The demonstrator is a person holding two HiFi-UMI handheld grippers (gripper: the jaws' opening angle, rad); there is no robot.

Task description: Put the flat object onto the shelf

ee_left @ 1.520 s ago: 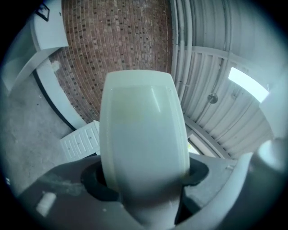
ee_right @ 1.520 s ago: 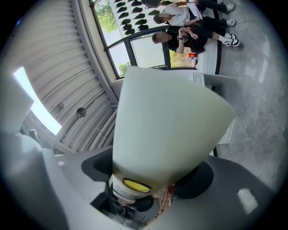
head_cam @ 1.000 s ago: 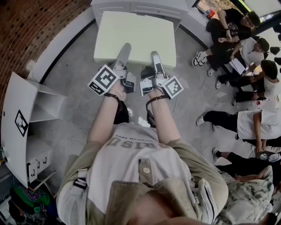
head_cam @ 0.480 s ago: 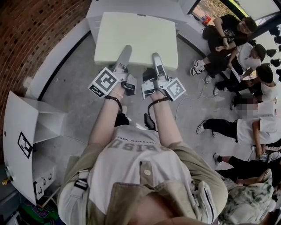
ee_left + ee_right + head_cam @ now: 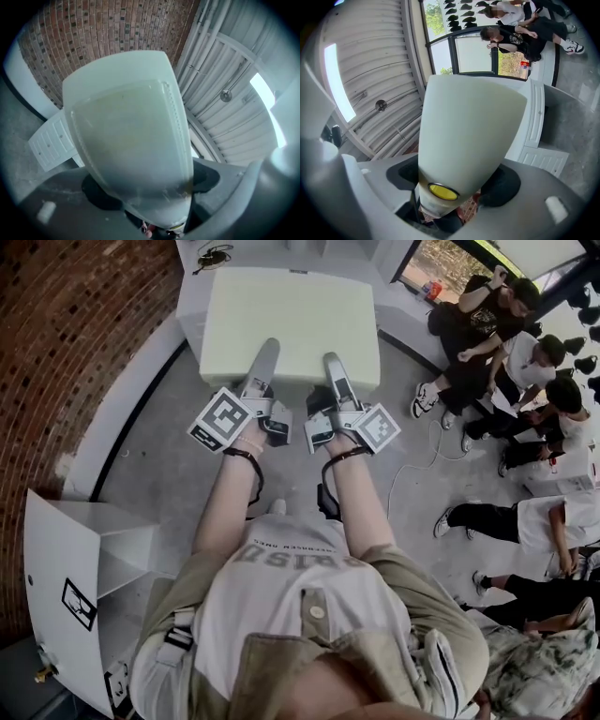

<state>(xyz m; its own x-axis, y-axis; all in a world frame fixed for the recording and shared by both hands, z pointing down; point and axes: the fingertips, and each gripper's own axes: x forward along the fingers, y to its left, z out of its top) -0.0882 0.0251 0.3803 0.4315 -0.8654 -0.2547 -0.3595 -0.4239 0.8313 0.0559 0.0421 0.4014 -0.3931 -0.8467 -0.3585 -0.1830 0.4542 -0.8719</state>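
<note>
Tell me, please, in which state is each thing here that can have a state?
flat board: held off the floor, about level, gripped at its near edge.
left gripper: fingers shut on the flat board.
right gripper: fingers shut on the flat board.
shelf: at the person's left, apart from the flat board, which is not yet on it.

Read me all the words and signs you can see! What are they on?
Shirt: big letters, upside down and creased, unreadable; smaller line too small.
Cubes on left gripper and right gripper: black-and-white square markers, no words.
White shelf: black-framed picture sticker, too small to read.
Flat board: no writing shows.
</note>
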